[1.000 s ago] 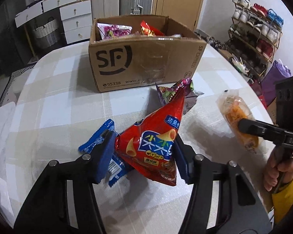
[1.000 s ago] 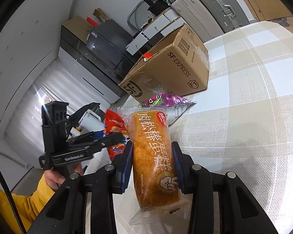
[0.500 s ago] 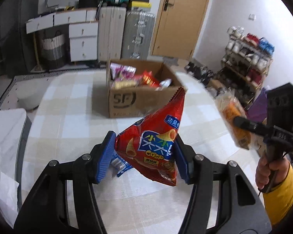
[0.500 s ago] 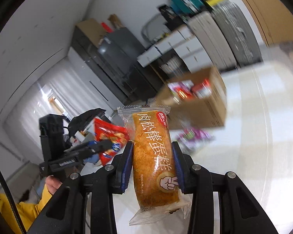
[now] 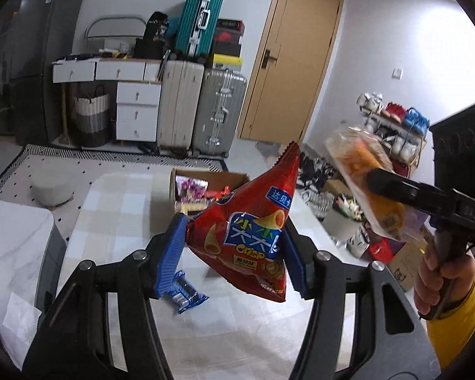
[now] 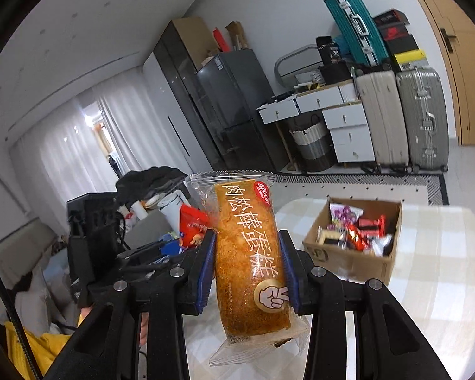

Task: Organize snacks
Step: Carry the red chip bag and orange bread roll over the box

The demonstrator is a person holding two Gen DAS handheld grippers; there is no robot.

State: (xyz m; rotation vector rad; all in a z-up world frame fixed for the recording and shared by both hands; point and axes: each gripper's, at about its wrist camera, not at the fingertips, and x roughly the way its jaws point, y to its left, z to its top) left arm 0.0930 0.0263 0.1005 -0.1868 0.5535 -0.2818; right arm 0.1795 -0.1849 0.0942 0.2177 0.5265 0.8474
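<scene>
The left gripper (image 5: pixel 234 243) was clamped on a red chip bag (image 5: pixel 250 237), held in the air above the checked table (image 5: pixel 117 221). The right gripper (image 6: pixel 247 266) gripped a clear-wrapped meat-floss cake (image 6: pixel 247 253), also aloft. The open cardboard box (image 6: pixel 354 262), holding other snacks, sat on the table at about two o'clock from the cake. A blue packet (image 5: pixel 185 296) lay on the table at seven o'clock from the chip bag.

White walls enclosing a tan wooden door (image 5: pixel 288 63), upright hard-shell suitcases (image 5: pixel 202 107), white drawer unit (image 5: pixel 136 110); daylight glowing through sheer white curtains (image 6: pixel 79 145).
</scene>
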